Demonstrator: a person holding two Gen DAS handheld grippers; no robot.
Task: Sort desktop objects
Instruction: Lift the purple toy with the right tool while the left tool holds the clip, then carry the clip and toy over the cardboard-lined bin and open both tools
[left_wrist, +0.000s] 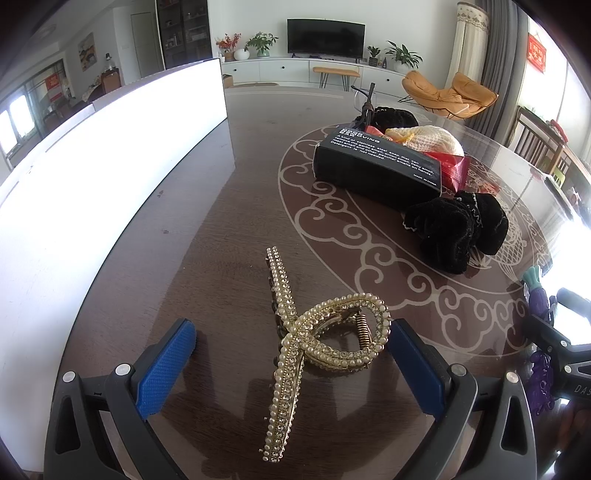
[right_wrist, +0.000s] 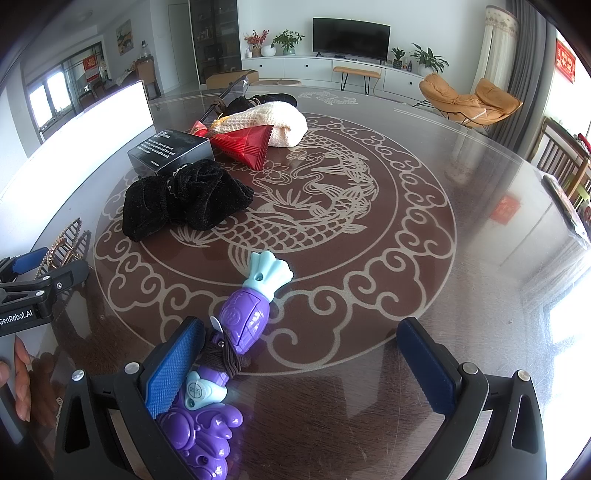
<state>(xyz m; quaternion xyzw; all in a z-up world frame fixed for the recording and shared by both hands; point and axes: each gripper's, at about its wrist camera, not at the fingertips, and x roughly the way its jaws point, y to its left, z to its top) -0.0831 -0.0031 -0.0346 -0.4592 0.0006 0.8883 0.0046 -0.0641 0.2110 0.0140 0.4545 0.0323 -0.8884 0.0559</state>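
Both tongs gape, the left gripper (left_wrist: 291, 354) around a hair clip (left_wrist: 314, 339), the right gripper (right_wrist: 299, 365) beside a purple toy (right_wrist: 221, 369), so sorting looks barely begun.

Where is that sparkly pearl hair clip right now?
The pearl hair clip lies on the dark table, between the left gripper's open fingers, nearer than the black velvet scrunchie.

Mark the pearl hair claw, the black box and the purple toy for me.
pearl hair claw (left_wrist: 325, 332), left wrist view, on its looped body.
black box (left_wrist: 376, 166), left wrist view, on its printed top face.
purple toy (right_wrist: 243, 321), right wrist view, on its purple midsection.
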